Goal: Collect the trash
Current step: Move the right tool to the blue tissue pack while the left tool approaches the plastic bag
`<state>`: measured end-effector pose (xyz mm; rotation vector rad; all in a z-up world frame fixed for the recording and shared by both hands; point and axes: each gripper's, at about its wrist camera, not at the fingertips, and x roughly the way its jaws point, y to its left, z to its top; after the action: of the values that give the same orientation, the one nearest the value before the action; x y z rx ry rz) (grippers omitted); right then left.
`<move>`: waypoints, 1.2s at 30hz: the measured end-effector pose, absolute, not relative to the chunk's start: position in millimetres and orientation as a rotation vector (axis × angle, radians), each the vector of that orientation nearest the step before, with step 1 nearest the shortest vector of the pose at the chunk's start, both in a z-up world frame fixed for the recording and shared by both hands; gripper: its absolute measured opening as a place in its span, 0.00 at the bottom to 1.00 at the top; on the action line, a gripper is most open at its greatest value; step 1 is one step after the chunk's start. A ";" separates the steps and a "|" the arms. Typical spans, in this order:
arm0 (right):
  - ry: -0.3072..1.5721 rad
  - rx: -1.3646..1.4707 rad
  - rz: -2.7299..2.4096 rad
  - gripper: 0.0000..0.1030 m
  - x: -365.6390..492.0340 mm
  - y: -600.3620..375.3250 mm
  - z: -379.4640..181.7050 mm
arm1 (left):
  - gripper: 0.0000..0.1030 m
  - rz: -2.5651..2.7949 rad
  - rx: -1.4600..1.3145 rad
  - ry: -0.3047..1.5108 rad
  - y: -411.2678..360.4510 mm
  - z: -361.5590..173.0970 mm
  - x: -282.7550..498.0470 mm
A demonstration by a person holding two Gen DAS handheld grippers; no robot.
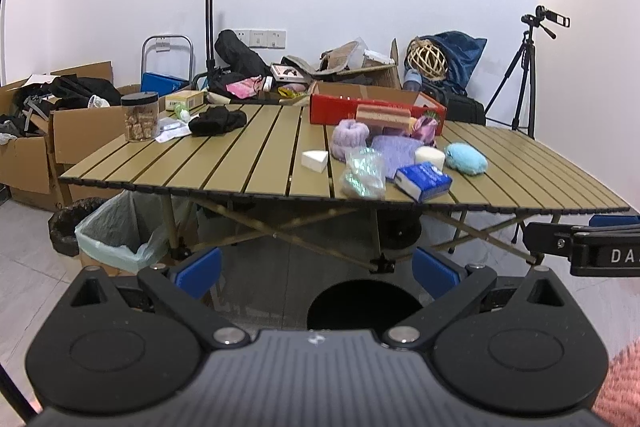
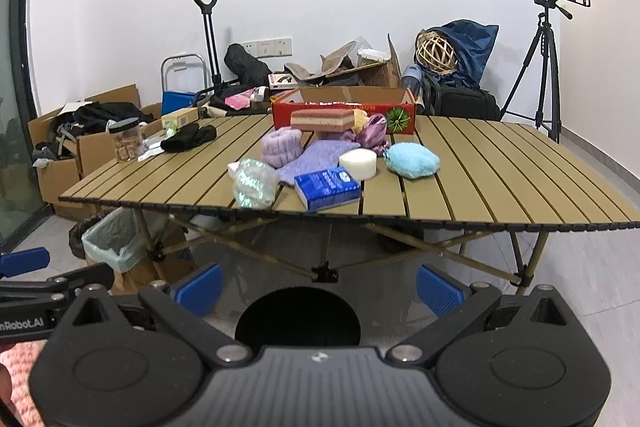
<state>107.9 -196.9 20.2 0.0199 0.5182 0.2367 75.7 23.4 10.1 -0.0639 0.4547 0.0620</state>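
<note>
Plainly, we are at the very beginning of collecting the trash: both tools hang low in front of the folding tabletop (image 1: 224, 163), well short of anything on it. Our left gripper (image 1: 316, 269) has its blue fingers spread wide with nothing between them, and our right gripper (image 2: 318, 285) stands just as wide apart and just as empty. The likeliest trash, in our judgement, is the crumpled clear plastic wrapper (image 1: 362, 173) lying close to the near edge of the tabletop, just beside the blue tissue pack (image 1: 423, 181); from the right wrist view the same wrapper (image 2: 254, 183) sits left of the tissue pack (image 2: 328, 188). Behind them are a white round sponge (image 2: 358, 163), a light blue fluffy pad (image 2: 412, 155), a purple cloth (image 2: 316, 157) and a red cardboard box (image 2: 344, 107), none of which we would call trash with any confidence. The place for it looks to be the bin with the pale green liner (image 1: 116, 231) on the floor under the left end of the tabletop; we cannot see whether it already holds anything. So nothing is picked up yet, and the whole of the reaching, gripping and dropping is left.
</note>
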 end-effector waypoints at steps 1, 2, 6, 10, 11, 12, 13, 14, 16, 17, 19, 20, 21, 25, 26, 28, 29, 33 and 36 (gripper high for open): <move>0.514 0.022 0.234 1.00 112.4 -197.2 20.9 | 1.00 0.064 -0.065 0.449 23.8 11.0 78.9; 0.508 0.024 0.233 1.00 116.5 -197.4 21.7 | 1.00 0.065 -0.067 0.444 24.1 11.9 82.5; 0.492 0.024 0.233 1.00 134.1 -197.4 22.5 | 1.00 0.071 -0.072 0.430 24.8 13.5 97.3; 0.474 0.023 0.235 1.00 152.3 -194.7 22.8 | 1.00 0.078 -0.074 0.419 24.6 13.9 113.9; 0.470 0.023 0.236 1.00 157.0 -194.0 22.8 | 1.00 0.081 -0.075 0.416 24.5 13.8 117.6; 0.467 0.024 0.238 1.00 162.1 -192.9 22.4 | 1.00 0.083 -0.077 0.415 24.7 13.9 121.4; 0.463 0.025 0.241 1.00 167.4 -192.4 22.1 | 1.00 0.085 -0.079 0.413 25.3 13.9 125.9; 0.459 0.024 0.245 1.00 173.0 -191.0 21.9 | 1.00 0.087 -0.080 0.410 25.5 13.8 130.7; 0.454 0.018 0.249 1.00 182.9 -188.3 20.1 | 1.00 0.095 -0.081 0.406 25.8 13.3 139.4; 0.450 0.015 0.250 1.00 187.7 -187.0 19.2 | 1.00 0.098 -0.084 0.405 26.0 12.7 144.1; 0.441 0.007 0.253 1.00 195.7 -184.4 18.2 | 1.00 0.103 -0.089 0.407 26.1 12.7 154.9; 0.437 0.001 0.252 1.00 200.9 -182.3 17.4 | 1.00 0.105 -0.093 0.411 26.2 12.3 160.1; 0.434 -0.002 0.254 1.00 205.6 -181.4 16.6 | 1.00 0.107 -0.097 0.413 26.5 12.2 165.1; 0.429 -0.004 0.281 1.00 225.6 -178.6 12.2 | 1.00 0.120 -0.111 0.408 28.2 12.5 183.5; 0.427 -0.011 0.288 1.00 231.6 -177.3 10.1 | 1.00 0.124 -0.111 0.407 28.4 12.1 187.6; 0.423 -0.028 0.294 1.00 241.6 -174.0 5.7 | 1.00 0.132 -0.112 0.409 29.8 10.9 196.9; 0.423 -0.040 0.296 1.00 247.1 -172.3 2.8 | 1.00 0.137 -0.111 0.413 30.0 9.4 201.1; 0.438 -0.060 0.285 1.00 268.3 -168.6 -10.7 | 1.00 0.141 -0.100 0.435 28.5 4.8 220.9; 0.457 -0.047 0.301 1.00 287.0 -169.1 -21.2 | 1.00 0.135 -0.090 0.446 27.7 2.5 234.1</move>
<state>287.0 -169.1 -21.2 -0.0470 0.4575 0.3007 234.1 27.7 2.5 -0.0903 0.4464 0.1350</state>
